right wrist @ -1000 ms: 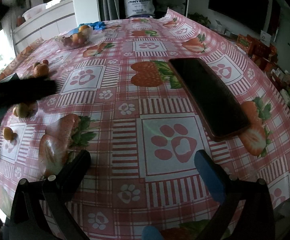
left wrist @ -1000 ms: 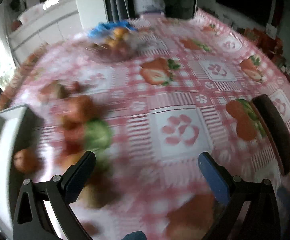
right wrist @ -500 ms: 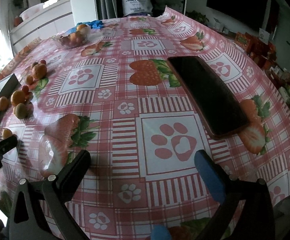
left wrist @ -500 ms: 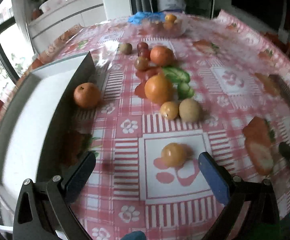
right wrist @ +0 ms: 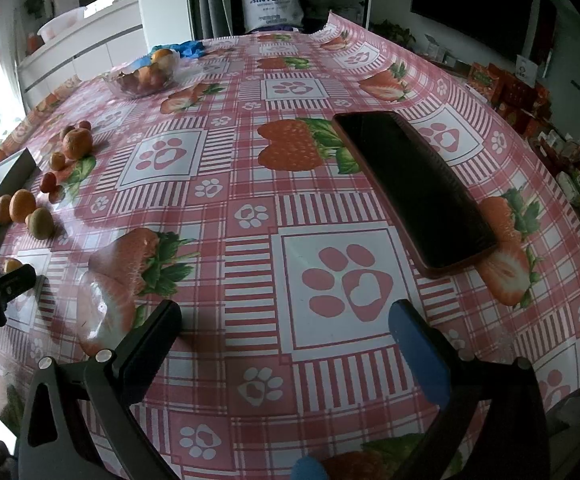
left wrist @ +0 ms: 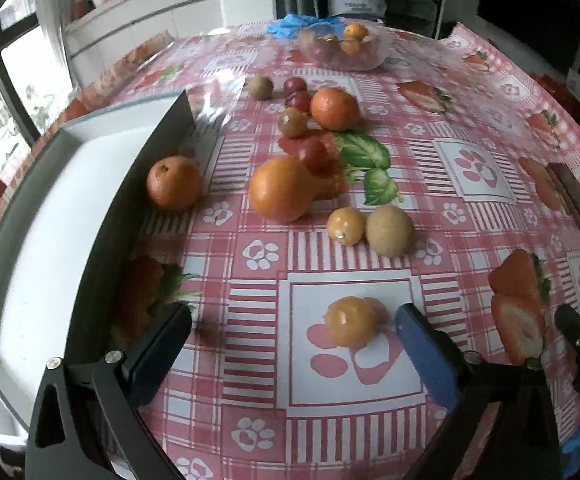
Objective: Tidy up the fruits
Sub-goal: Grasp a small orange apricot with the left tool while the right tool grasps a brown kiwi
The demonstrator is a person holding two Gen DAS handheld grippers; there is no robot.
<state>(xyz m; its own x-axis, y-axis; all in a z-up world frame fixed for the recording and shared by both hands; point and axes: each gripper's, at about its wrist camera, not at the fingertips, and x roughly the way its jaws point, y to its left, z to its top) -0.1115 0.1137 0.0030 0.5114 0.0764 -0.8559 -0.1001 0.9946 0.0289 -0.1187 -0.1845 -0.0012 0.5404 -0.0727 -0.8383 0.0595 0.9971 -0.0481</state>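
Loose fruit lies on the pink strawberry tablecloth. In the left wrist view my left gripper (left wrist: pixel 290 332) is open, with a small yellow-orange fruit (left wrist: pixel 350 326) lying between its fingers, nearer the right one. Beyond it are a kumquat (left wrist: pixel 345 225), a kiwi (left wrist: pixel 389 230), a large orange (left wrist: pixel 282 189), a mandarin (left wrist: pixel 175 182) against the white tray (left wrist: pixel 50 232), cherry tomatoes (left wrist: pixel 312 152) and another mandarin (left wrist: pixel 335 108). My right gripper (right wrist: pixel 286 324) is open and empty over a paw print, far from the fruit (right wrist: pixel 22 206).
A clear glass bowl (left wrist: pixel 346 46) of fruit stands at the far side, with a blue cloth (left wrist: pixel 294 24) behind it. A dark phone (right wrist: pixel 414 188) lies on the cloth ahead of the right gripper. The left gripper's finger (right wrist: pixel 6 280) shows at the right view's left edge.
My left gripper swung left from the phone side to the fruit pile and tray, then moved closer until the small yellow-orange fruit sits between its fingers. The right gripper barely moved.
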